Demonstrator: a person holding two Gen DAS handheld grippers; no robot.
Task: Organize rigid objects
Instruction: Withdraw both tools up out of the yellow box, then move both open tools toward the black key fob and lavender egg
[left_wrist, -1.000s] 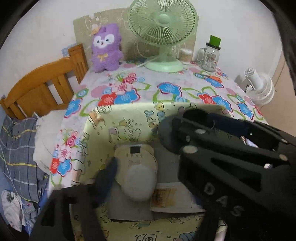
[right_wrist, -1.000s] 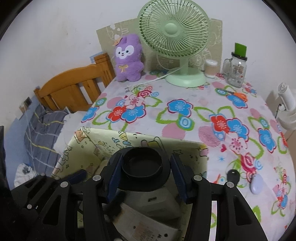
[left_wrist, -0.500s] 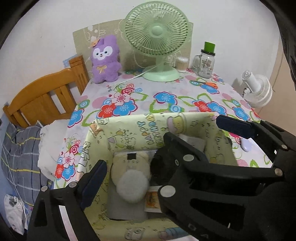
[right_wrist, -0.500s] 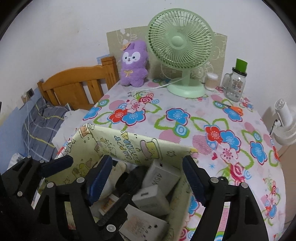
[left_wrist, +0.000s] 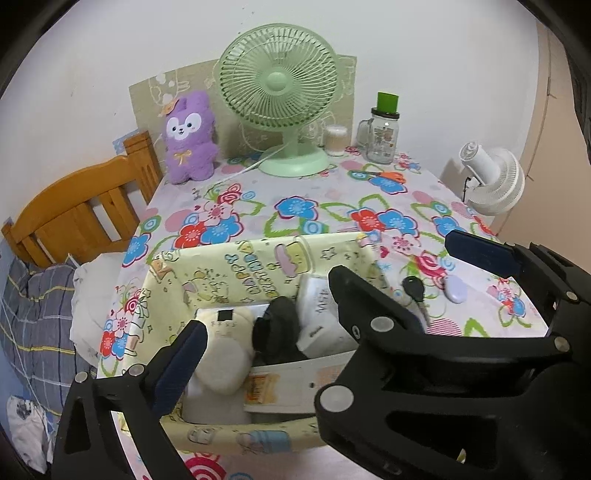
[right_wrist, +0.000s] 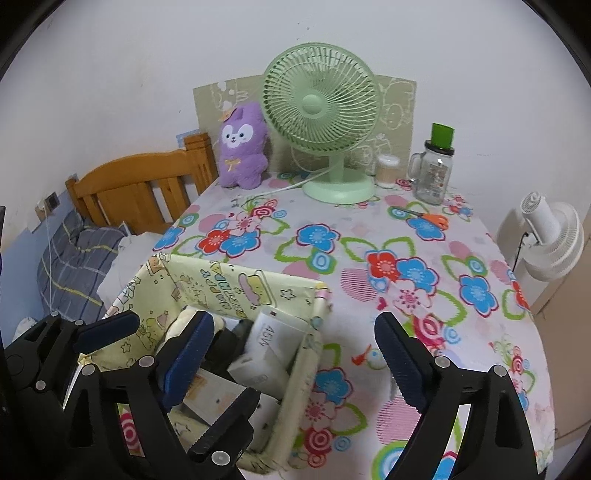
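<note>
Both jaws opening, nothing between: left hand-held gripper (left_wrist: 325, 295) above the storage box (left_wrist: 229, 266) of white chargers (right_wrist: 273, 341); right hand-held gripper (right_wrist: 291, 354) straddling its right wall, bare table (right_wrist: 369, 221) beyond.

We're in a bedroom at home. A wooden bed frame (right_wrist: 144, 188) stands beside the table, with plaid bedding (right_wrist: 74, 251) heaped on it. The table wears a bright flowered tablecloth (right_wrist: 369, 236). Along the plain white wall sit a purple plush toy (right_wrist: 242, 146), a green desk fan (right_wrist: 321, 122) and a glass jar mug (right_wrist: 432, 173). A white fan (right_wrist: 550, 236) stands off to the side.
</note>
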